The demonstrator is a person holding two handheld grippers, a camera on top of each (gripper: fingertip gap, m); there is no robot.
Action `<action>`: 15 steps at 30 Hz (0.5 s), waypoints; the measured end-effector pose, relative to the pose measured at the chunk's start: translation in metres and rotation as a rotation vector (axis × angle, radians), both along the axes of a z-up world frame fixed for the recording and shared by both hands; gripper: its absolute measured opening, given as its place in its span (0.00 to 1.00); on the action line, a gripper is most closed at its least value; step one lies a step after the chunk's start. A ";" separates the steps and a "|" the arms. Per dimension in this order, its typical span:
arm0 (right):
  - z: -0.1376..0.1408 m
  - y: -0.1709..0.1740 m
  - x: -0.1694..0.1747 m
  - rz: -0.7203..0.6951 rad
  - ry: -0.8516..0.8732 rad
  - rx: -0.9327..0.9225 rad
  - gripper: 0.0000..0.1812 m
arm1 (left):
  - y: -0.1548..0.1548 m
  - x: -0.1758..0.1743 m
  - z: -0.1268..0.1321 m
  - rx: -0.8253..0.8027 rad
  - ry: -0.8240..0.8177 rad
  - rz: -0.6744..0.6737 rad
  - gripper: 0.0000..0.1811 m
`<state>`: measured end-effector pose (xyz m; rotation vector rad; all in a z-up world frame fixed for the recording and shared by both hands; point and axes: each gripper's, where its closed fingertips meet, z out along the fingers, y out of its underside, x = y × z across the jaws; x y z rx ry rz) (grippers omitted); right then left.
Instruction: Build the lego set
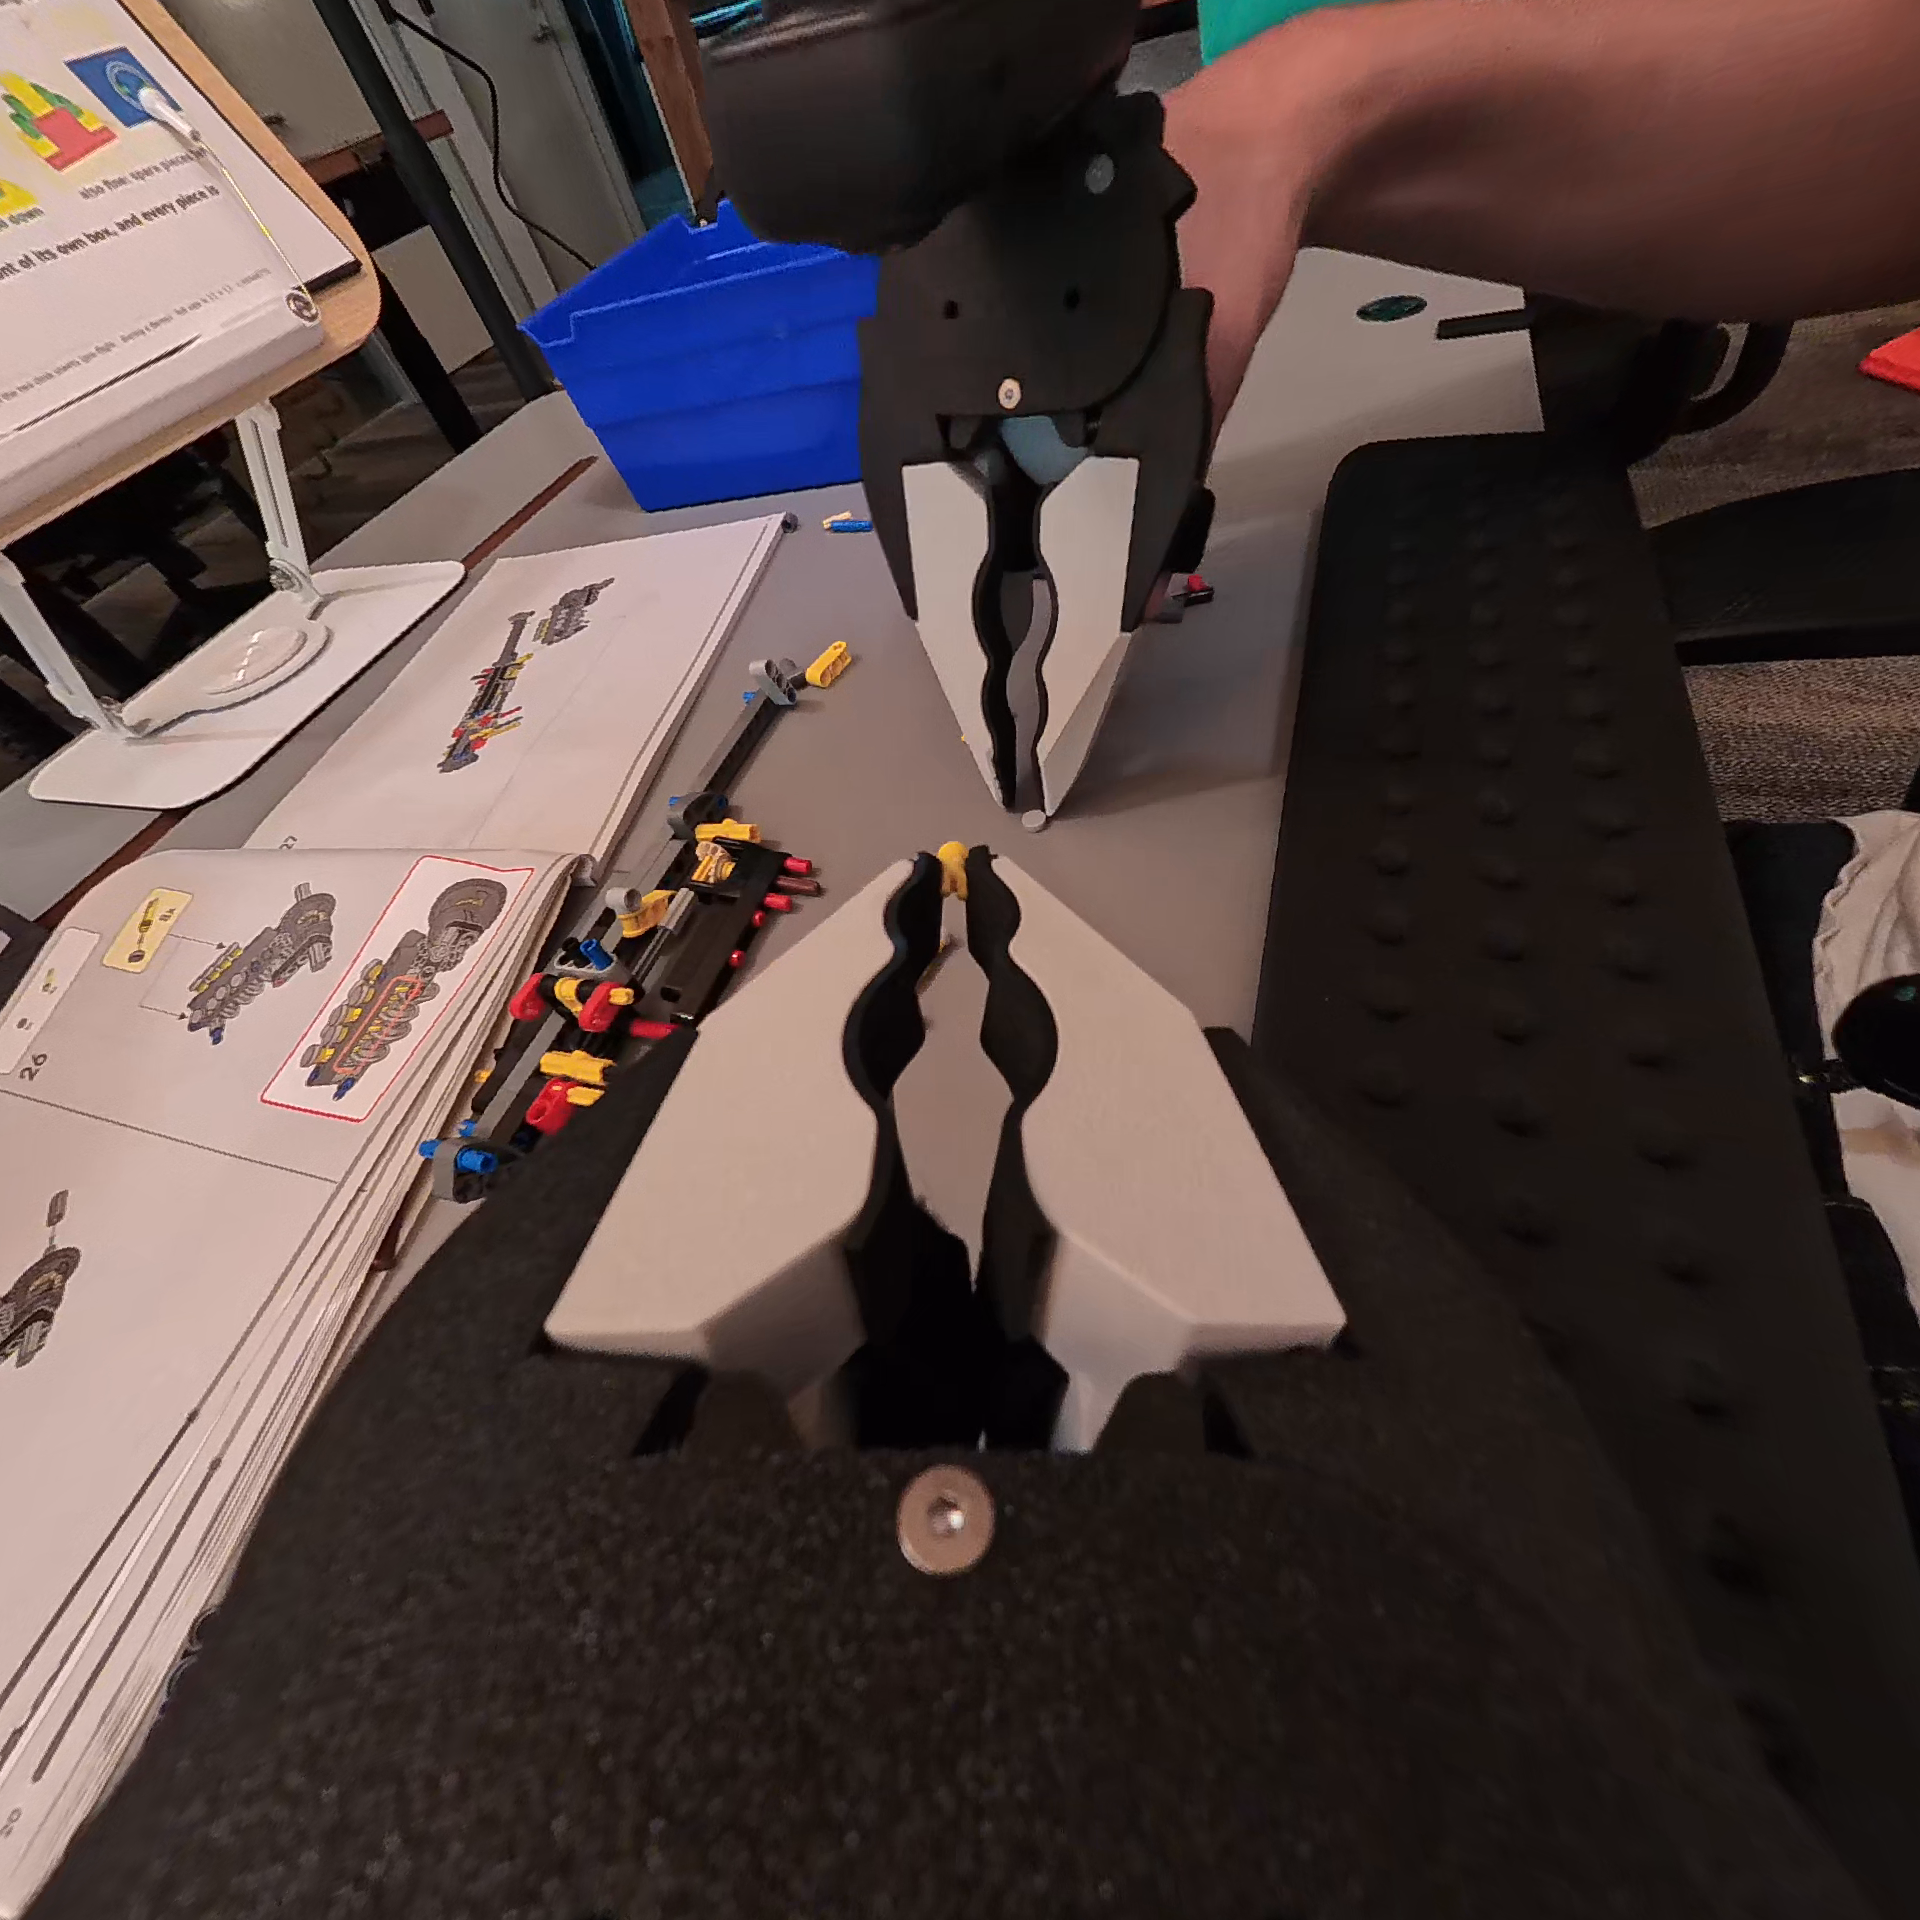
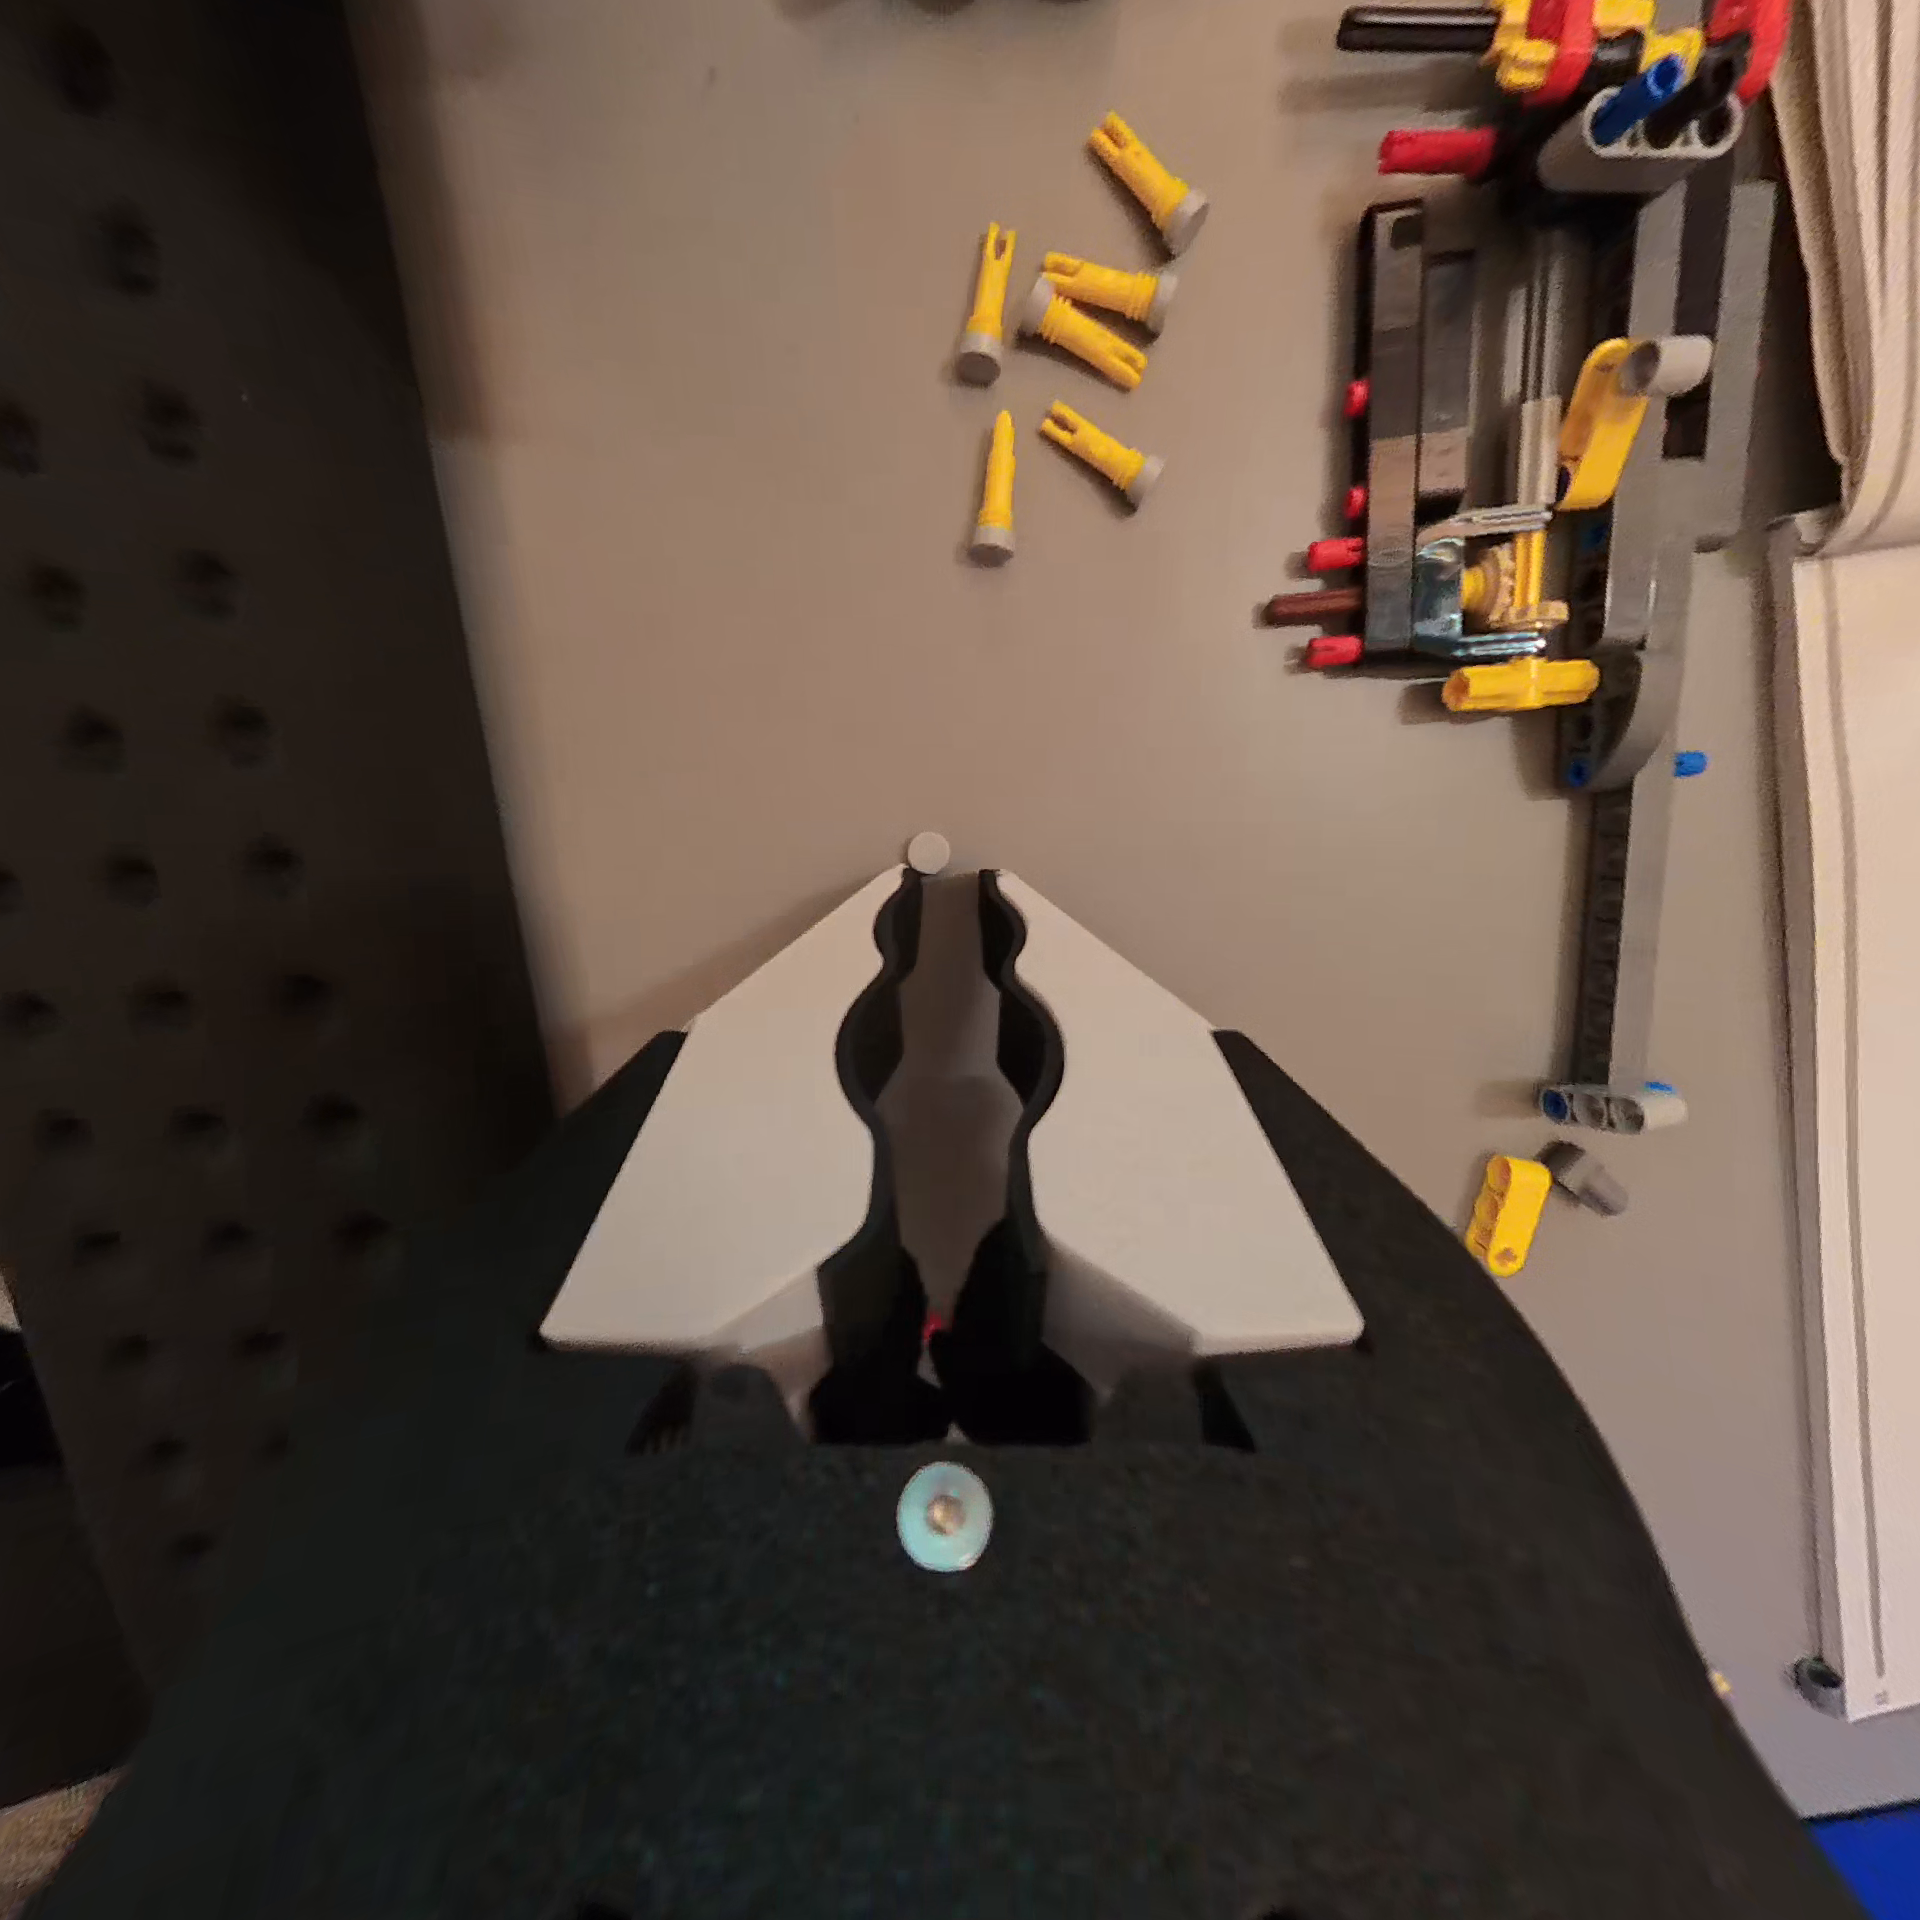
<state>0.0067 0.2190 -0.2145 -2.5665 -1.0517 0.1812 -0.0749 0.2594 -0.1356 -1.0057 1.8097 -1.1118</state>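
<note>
My left gripper [image 1: 951, 862] is shut on a small yellow lego piece [image 1: 952, 869] just above the grey table [image 1: 894, 748]. My right gripper [image 1: 1023, 805] hangs point-down right beyond it, its jaws almost together on a pin of which only the round grey head [image 1: 1032, 821] shows at the tips. In the right wrist view that head [image 2: 928, 852] sits at my right gripper's [image 2: 948, 878] tips. The long partly built lego assembly [image 1: 665, 966] lies to the left along the manual, and it also shows in the right wrist view [image 2: 1538, 499]. Several loose yellow pins [image 2: 1081, 322] lie on the table.
An open instruction manual [image 1: 312, 987] covers the left of the table. A black studded mat [image 1: 1507, 935] lies on the right. A blue bin [image 1: 717, 374] stands at the back, a book stand [image 1: 239, 665] at far left. A yellow connector [image 1: 828, 663] lies loose. A person's arm [image 1: 1558, 156] holds the right gripper. The gap from one gripper's tips to the other's is roughly 12 cm. About 12 cm separates my right fingertips from the yellow connector [image 1: 828, 663]. My right wrist view [image 2: 1509, 1210] looks at it from another angle.
</note>
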 end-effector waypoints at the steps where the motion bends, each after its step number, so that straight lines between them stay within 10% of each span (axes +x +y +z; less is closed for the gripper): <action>1: 0.000 -0.001 -0.002 0.015 0.006 -0.013 0.06 | 0.000 0.000 0.000 0.000 0.001 -0.002 0.02; 15: -0.001 0.000 -0.007 0.043 0.009 -0.051 0.04 | -0.005 -0.002 -0.001 0.013 0.007 -0.020 0.02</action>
